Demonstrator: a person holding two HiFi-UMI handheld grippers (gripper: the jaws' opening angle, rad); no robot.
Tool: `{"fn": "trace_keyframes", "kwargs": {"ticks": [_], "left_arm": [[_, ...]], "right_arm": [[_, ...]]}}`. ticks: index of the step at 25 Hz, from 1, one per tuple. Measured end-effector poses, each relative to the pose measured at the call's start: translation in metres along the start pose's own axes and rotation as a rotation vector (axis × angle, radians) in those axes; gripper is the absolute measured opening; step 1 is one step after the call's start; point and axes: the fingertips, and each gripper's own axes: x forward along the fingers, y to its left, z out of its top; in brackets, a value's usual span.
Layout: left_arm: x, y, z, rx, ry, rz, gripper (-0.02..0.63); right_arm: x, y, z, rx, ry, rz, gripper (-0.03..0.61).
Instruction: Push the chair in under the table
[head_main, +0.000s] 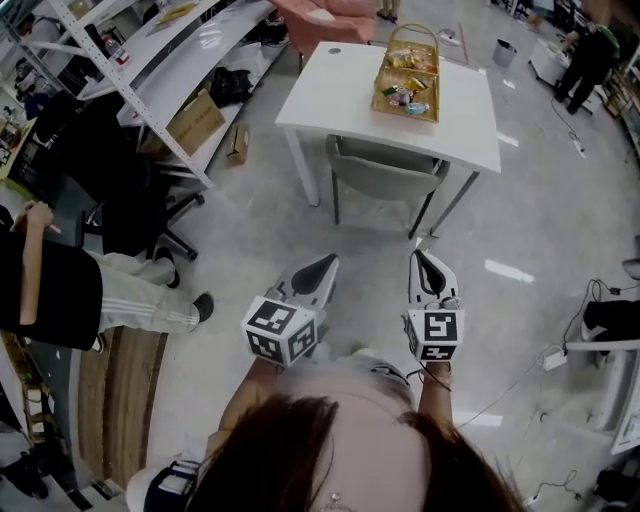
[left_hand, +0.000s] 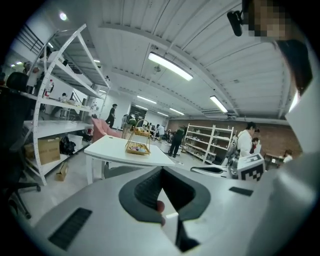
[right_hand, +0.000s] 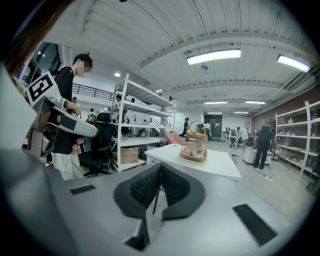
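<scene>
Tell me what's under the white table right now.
A grey chair sits under the table: its backrest and two legs show below the near edge. The tabletop covers its seat.

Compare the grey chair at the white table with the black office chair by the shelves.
The grey chair stands on thin straight legs; the black office chair stands on a spoked base. The grey chair sits with its seat under the white table; the black office chair stands clear of it, beside the shelves. Both are upright.
</scene>
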Motion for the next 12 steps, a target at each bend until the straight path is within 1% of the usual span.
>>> {"fn": "trace_keyframes", "kwargs": {"ticks": [5, 12], "left_arm": [[-0.022, 0.039, 0.016, -0.039, -0.020, -0.006, 0.009], [-0.039, 0.065, 0.019, -0.071, -0.041, -0.027, 0.009]], "right_arm": [[0.019, 0.029, 0.021, 0.008, -0.015, -0.033, 0.023], [0.035, 0.055, 0.026, -0.001, -0.021, -0.045, 0.021]]}}
